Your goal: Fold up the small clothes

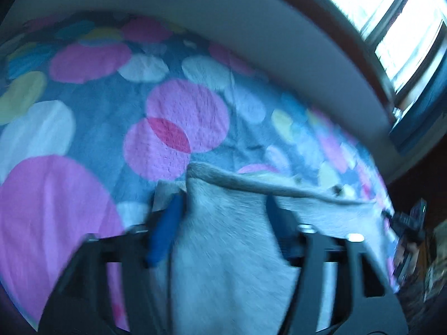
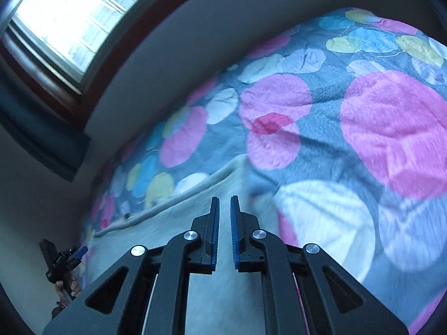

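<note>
A pale cream garment [image 1: 232,237] lies spread on the dotted bedspread [image 1: 111,106], its hemmed edge running off to the right. My left gripper [image 1: 223,199] is open just above it, and the cloth lies between the wide-apart fingers with neither pad pressing on it. In the right wrist view the same garment [image 2: 167,237] stretches under my right gripper [image 2: 225,198]. Its blue pads stand nearly together with only a thin slit, and I see no cloth pinched in it. At the garment's far left end a hand holds the left gripper [image 2: 64,259].
The bedspread [image 2: 321,128] is grey with large pink, white, yellow and blue circles. A grey wall [image 1: 223,28] runs along the bed's far side. A bright window [image 2: 69,22] with a dark frame stands beyond one corner.
</note>
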`<state>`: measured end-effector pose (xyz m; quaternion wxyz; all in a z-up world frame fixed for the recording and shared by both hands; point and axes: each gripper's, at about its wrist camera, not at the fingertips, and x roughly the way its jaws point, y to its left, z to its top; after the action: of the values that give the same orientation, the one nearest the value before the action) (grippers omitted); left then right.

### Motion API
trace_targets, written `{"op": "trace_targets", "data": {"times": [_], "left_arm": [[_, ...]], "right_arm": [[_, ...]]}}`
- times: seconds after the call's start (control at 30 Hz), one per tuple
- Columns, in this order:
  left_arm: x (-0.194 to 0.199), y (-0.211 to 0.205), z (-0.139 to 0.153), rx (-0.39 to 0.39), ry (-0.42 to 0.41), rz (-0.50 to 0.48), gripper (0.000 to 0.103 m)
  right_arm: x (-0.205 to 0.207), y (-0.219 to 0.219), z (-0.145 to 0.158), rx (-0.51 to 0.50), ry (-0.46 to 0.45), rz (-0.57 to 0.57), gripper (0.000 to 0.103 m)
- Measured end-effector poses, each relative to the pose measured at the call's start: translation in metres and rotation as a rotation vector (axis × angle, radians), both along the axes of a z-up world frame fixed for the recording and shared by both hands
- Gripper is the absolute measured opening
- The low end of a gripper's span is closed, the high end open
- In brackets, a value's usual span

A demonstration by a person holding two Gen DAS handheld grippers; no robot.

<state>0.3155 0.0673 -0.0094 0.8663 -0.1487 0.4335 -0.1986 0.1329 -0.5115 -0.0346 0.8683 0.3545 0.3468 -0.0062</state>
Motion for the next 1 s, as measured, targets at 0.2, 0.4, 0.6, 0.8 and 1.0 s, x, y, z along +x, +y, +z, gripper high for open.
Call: {"op": "trace_targets", "data": {"times": [0.2, 0.4, 0.6, 0.8, 1.0], "left_arm": [[-0.088, -0.011, 0.021, -0.023, -0.055, -0.082, 0.075], [-0.142, -0.015, -0.01, 0.038, 0.007, -0.107, 0.076], [-0.152, -0.017, -0.038, 0.126, -0.016, -0.089, 0.075], [-0.158, -0.02, -0.043, 0.158, -0.067, -0.086, 0.076], [-0.159, -0.019, -0.043, 0.142, -0.079, -0.096, 0.081]], "right_arm": [[-0.082, 0.031, 0.008, 0.068, -0.083, 0.026, 0.057], [-0.136, 0.056, -0.013, 0.09, -0.035, 0.041, 0.064], [-0.14, 0.055, -0.059, 0.12, 0.046, 0.039, 0.064], [-0.143, 0.061, -0.057, 0.107, 0.004, 0.041, 0.071], [-0.15, 0.067, -0.058, 0.114, -0.054, 0.045, 0.081]]}}
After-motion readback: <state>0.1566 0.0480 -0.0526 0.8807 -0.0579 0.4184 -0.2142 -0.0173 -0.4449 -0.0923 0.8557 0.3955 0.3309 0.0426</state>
